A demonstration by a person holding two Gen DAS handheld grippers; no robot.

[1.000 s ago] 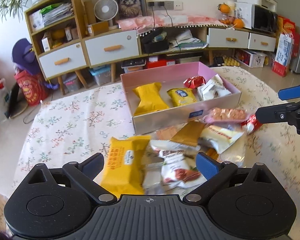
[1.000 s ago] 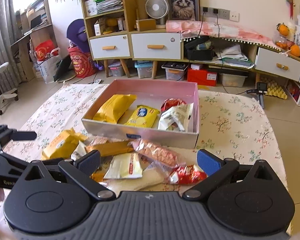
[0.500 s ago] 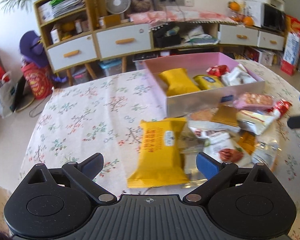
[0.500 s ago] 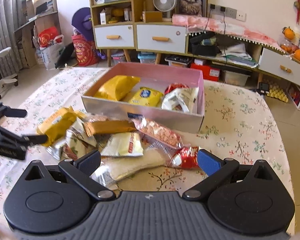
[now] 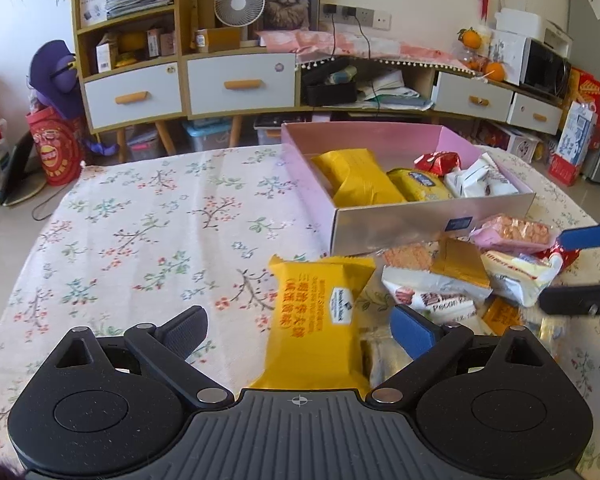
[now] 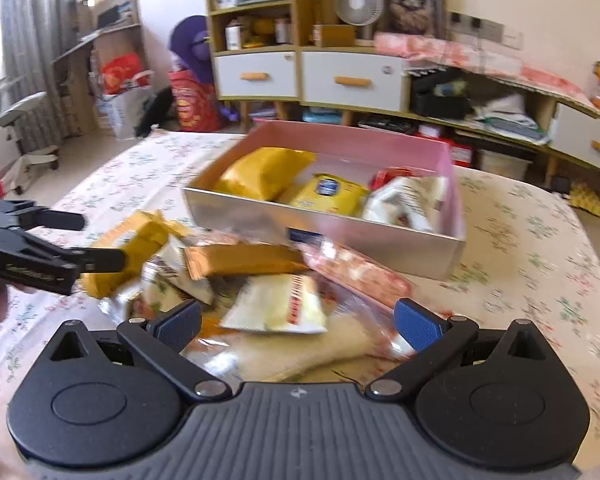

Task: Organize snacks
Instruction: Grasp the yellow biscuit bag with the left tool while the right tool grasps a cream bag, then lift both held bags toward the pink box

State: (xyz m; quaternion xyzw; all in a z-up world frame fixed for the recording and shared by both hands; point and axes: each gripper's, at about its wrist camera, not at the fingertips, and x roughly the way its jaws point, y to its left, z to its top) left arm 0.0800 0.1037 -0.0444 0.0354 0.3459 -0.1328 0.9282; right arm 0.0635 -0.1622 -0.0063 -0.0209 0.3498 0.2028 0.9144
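Meanwhile, both grippers hang spread wide over a heap of loose snacks on a floral tablecloth (image 5: 132,216). Between the parted fingers of the left gripper (image 5: 300,326) lies a yellow packet (image 5: 320,320), a flat pillow-shaped wrapper with crimped ends, red lettering and a small dark badge; neither finger touches it. To that gripper's right sits the rest of the heap, including a white wafer packet (image 5: 436,294) and a gold wrapper (image 5: 462,262). Ahead and to the right stands a pink box (image 5: 396,142), already holding a yellow bag (image 5: 356,178), a smaller yellow pack with a blue label (image 5: 422,186), a red wrapper (image 5: 438,162) and white packets (image 5: 480,182). The right gripper (image 6: 298,322) brackets a cream packet with red print (image 6: 280,304); a clear pink-tinted bag of biscuits (image 6: 356,272) lies just ahead of its right finger, against the box's front wall.
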